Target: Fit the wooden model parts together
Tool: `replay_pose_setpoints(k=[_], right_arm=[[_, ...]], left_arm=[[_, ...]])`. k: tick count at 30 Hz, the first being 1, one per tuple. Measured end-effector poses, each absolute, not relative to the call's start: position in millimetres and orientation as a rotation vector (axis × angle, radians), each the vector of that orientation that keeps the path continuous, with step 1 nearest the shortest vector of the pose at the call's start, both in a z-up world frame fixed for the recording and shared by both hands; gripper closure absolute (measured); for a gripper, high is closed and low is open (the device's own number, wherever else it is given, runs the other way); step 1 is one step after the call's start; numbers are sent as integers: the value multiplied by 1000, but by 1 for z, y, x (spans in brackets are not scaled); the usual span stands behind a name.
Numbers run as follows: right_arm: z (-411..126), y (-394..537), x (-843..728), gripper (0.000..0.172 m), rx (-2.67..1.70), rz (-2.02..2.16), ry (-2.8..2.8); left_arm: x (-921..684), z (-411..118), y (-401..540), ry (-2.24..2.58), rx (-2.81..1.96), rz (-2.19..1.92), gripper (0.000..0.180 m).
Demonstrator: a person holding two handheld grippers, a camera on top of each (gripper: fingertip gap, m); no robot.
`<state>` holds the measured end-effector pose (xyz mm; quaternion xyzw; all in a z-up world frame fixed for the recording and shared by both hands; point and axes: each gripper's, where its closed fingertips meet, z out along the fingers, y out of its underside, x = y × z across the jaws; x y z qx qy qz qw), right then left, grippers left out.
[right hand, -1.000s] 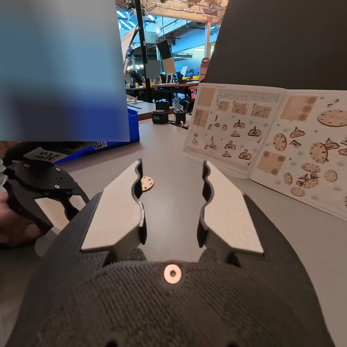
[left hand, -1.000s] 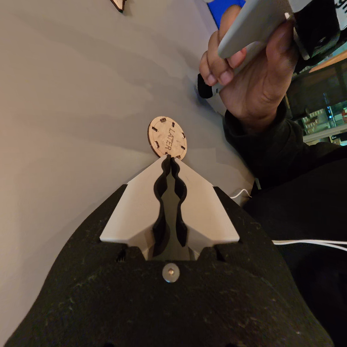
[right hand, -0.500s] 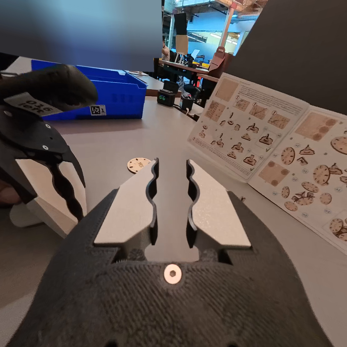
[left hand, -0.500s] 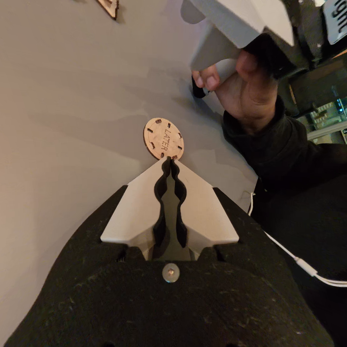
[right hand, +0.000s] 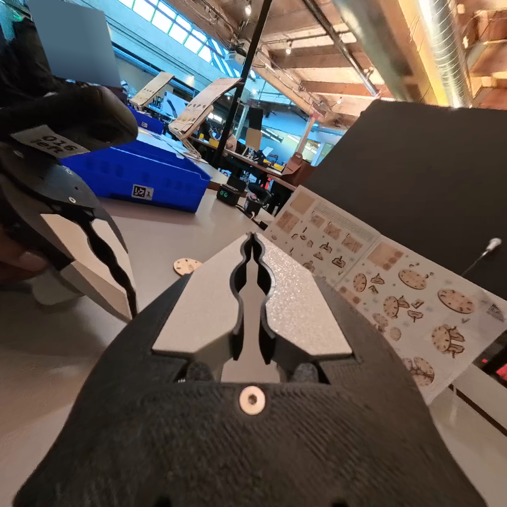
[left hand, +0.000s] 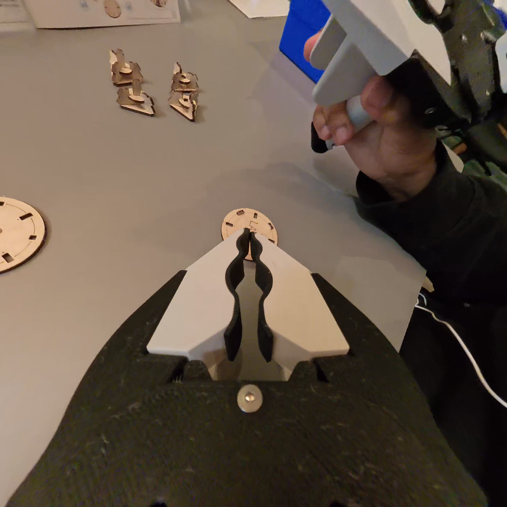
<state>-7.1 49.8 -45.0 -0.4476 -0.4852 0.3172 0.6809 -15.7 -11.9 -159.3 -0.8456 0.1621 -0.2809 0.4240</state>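
- On the grey tabletop [left hand: 170,170], at far left in the left wrist view: a large pale wooden disc [left hand: 16,236] with slots cut through it, lying flat and partly cut off by the frame edge.
- Farther back and right of it: four small wooden assemblies [left hand: 153,85], each with a peg standing on a pointed base, grouped in two pairs and well apart from both grippers.
- Along the back edge: an open instruction booklet [left hand: 104,13], propped up and printed with drawings of wooden parts; seen again at right in the right wrist view [right hand: 384,279].
- At centre: left gripper [left hand: 249,232], jaws closed tip to tip with nothing between them, pointing down over a small round wooden disc [left hand: 247,222] that lies flat on the table; tips over the disc's middle, contact with it not clear.
- Same small disc [right hand: 186,265] in the right wrist view, flat on the table between the two grippers, just past the right gripper's left finger.
- Right of the disc: a hand [left hand: 384,131] in a dark sleeve around a grey handle, raised above the table.
- Behind the hand: a blue plastic bin [left hand: 301,49] on the table, with a white square label on its side [right hand: 142,178].
- At centre of the right wrist view: right gripper [right hand: 251,236], jaws closed with the tips meeting on air, held above the table and aimed toward the booklet.
- At far right: a white cable [left hand: 466,356] trailing past the dark sleeve.
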Motion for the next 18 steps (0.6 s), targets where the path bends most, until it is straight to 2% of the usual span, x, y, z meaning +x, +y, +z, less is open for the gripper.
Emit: replay_pose_setpoints(k=[9, 14, 18], right_arm=[[-98, 52, 21, 172, -1047, 752, -1344], [-100, 51, 28, 172, -1152, 957, -1373], [-105, 50, 26, 172, -1219, 1050, -1410]], left_arm=[[-25, -166, 6, 632, -2156, -448, 180], [-27, -143, 39, 650, -2106, -414, 180], [-25, -147, 60, 654, -2084, -392, 180]])
